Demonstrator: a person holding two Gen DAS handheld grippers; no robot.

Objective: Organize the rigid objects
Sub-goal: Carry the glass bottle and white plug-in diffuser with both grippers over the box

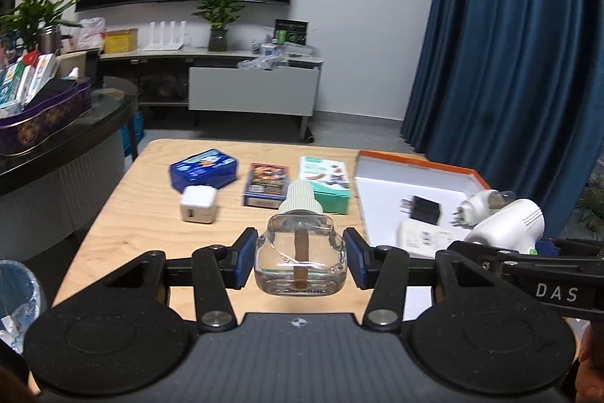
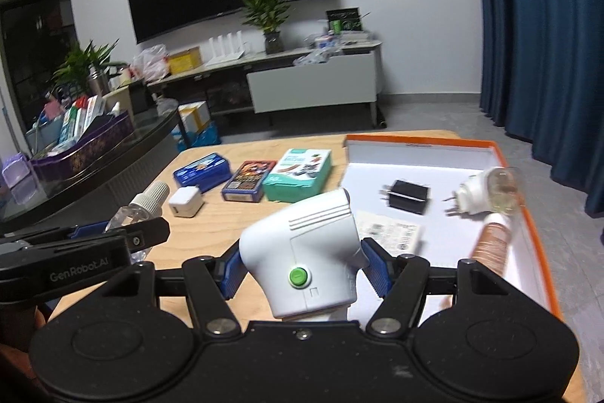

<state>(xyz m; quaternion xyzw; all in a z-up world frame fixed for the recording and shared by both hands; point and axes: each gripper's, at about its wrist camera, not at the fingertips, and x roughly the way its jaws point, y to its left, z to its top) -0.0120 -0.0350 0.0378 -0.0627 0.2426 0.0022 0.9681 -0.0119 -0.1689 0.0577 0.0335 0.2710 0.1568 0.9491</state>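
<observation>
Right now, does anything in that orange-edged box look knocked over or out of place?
Yes: the plug-in vaporizer lies tipped on its side near the right wall of the orange-rimmed box, prongs pointing sideways toward the black charger. A tube lies slanted beside it. Nothing looks spilled or broken.

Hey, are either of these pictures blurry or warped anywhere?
Left wrist view: sharp on the clear bottle in the left claw; the curtain bows from fisheye. Right wrist view: the white device is crisp, but the black charger and plug-in bottle smear with motion blur.
</observation>
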